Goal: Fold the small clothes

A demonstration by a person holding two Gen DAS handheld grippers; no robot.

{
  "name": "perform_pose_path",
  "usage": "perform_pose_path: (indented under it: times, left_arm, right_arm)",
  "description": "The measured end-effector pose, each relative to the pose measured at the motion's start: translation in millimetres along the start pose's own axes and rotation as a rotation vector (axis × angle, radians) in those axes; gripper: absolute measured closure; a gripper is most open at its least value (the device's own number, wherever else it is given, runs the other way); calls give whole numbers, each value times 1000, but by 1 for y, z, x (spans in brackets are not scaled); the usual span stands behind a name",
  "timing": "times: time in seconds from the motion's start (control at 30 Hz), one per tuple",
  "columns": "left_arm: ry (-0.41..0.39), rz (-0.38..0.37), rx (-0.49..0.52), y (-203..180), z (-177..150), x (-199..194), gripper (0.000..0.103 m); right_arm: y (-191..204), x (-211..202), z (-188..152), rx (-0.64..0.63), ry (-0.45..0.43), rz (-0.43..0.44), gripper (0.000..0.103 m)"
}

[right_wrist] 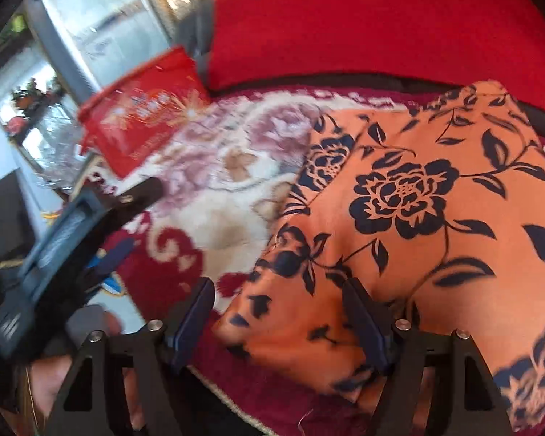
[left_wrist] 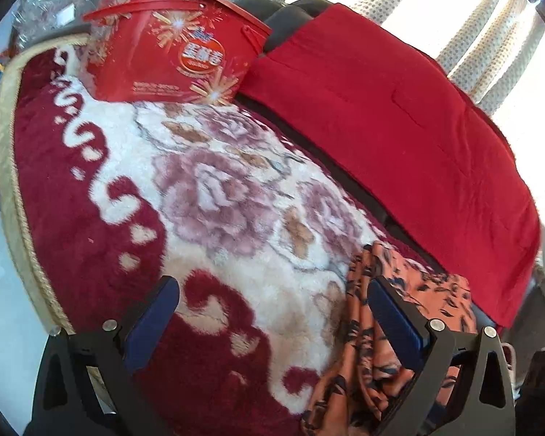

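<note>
An orange garment with dark blue flowers (right_wrist: pixel 418 189) lies flat on a plush red and cream floral blanket (right_wrist: pixel 207 218). In the right wrist view my right gripper (right_wrist: pixel 278 290) hovers over its near left corner, jaws apart, with the cloth lying between the blue pads (right_wrist: pixel 196 312) and not pinched. The left gripper (left_wrist: pixel 272 290) stands wide open over the blanket (left_wrist: pixel 200 189); the bunched edge of the garment (left_wrist: pixel 388 334) lies under its right finger (left_wrist: pixel 392 316). That same gripper (right_wrist: pixel 134 218) shows at the left of the right wrist view, held by a hand (right_wrist: pixel 51 374).
A red tin bucket with firework print (left_wrist: pixel 167 47) stands at the far end of the blanket. A plain red cloth (left_wrist: pixel 399 127) covers the backrest beyond. Clear plastic wrap (left_wrist: pixel 51 3) lies behind the bucket. The blanket's beige braided edge (left_wrist: pixel 11 167) runs along the left.
</note>
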State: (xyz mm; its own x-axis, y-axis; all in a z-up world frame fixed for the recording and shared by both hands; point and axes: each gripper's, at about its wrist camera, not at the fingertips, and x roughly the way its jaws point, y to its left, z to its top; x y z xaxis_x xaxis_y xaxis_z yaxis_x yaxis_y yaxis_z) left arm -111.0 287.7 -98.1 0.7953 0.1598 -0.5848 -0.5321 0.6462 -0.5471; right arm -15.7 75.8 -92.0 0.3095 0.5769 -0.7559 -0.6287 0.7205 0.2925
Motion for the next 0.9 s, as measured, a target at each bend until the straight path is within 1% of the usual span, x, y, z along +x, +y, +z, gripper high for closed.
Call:
perform_pose_path:
  times: [0.07, 0.13, 0.17, 0.2, 0.3, 0.37, 0.43, 0.47, 0.5, 0.57, 0.63, 0.67, 0.7, 0.73, 0.77, 0.8, 0.83, 0.9]
  left_arm:
    - [15, -39, 20, -4, -2, -1, 0]
    - [40, -104, 74, -15, -6, -3, 0]
    - [61, -140, 104, -21, -9, -4, 0]
    - [99, -189, 142, -31, -15, -4, 0]
    - [152, -252, 235, -51, -30, -11, 0]
    - [179, -260, 271, -60, -38, -13, 2]
    - [229, -274, 262, -62, -42, -11, 12]
    - [245, -270, 256, -62, -44, -9, 20]
    - [262, -256, 254, -61, -46, -9, 25]
    - [271, -246, 253, -62, -47, -9, 26]
    - [264, -209, 274, -66, -48, -8, 27]
    - [273, -194, 279, -66, -49, -4, 30]
    - [309, -171, 281, -66, -52, 5, 51]
    - [373, -151, 266, -63, -55, 18, 69]
    - [415, -146, 244, -59, -57, 24, 88]
    - [414, -151, 216, -55, -56, 24, 88]
    - [369, -156, 223, -56, -52, 15, 88]
    - [286, -155, 283, -65, -46, -1, 89]
  right_arm:
    - [-6, -18, -13, 30, -42, 33, 27]
    - [-18, -36, -22, 67, -72, 29, 27]
    - [-25, -44, -26, 92, -86, 30, 27]
    - [-31, -49, -29, 115, -101, 29, 27]
    - [-56, -76, -44, 191, -146, 39, 27]
    - [-68, -85, -49, 225, -158, 49, 27]
    - [-81, -96, -57, 255, -170, 64, 27]
    - [-83, -96, -58, 263, -175, 69, 27]
    - [-86, -99, -60, 269, -179, 77, 27]
    - [-90, -102, -64, 278, -188, 93, 27]
    - [-92, -99, -63, 282, -191, 107, 27]
    - [-93, -100, -63, 284, -193, 112, 27]
    - [-94, -100, -64, 288, -195, 118, 27]
    - [-96, -100, -64, 293, -196, 125, 27]
    - [-98, -99, -64, 298, -195, 133, 27]
    - [-99, -98, -64, 300, -192, 139, 27]
    - [-100, -99, -65, 300, -191, 146, 27]
    - [-102, -102, -65, 291, -197, 147, 27]
